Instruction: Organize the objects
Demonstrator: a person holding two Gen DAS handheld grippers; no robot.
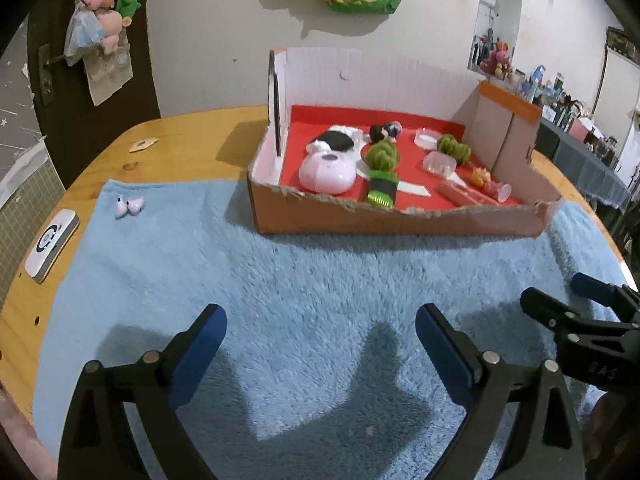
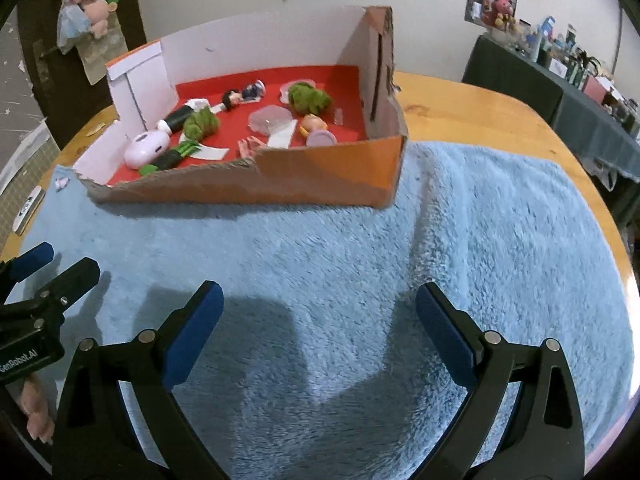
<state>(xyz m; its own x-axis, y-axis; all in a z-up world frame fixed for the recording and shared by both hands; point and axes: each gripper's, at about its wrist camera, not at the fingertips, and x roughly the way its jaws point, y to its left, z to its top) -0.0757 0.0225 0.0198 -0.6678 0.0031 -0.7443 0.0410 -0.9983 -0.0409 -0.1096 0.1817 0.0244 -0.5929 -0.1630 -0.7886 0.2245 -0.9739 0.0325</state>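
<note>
Wooden table [image 1: 192, 140], hanging plush toys [image 1: 105, 16]

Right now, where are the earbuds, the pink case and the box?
earbuds [image 1: 129, 206], left wrist view, on the pair lying on the blue towel.
pink case [image 1: 326, 172], left wrist view, on its top.
box [image 2: 320, 178], right wrist view, on its front wall.

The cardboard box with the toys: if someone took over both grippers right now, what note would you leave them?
Left hand-held gripper: open, empty, over the blue towel.
Right hand-held gripper: open, empty, over the same towel.
Cardboard box: sits on the towel, already holding the dolls, clear lids and pink case.
Left: the small pink earbuds lie outside on the towel, probably next to go in.
</note>
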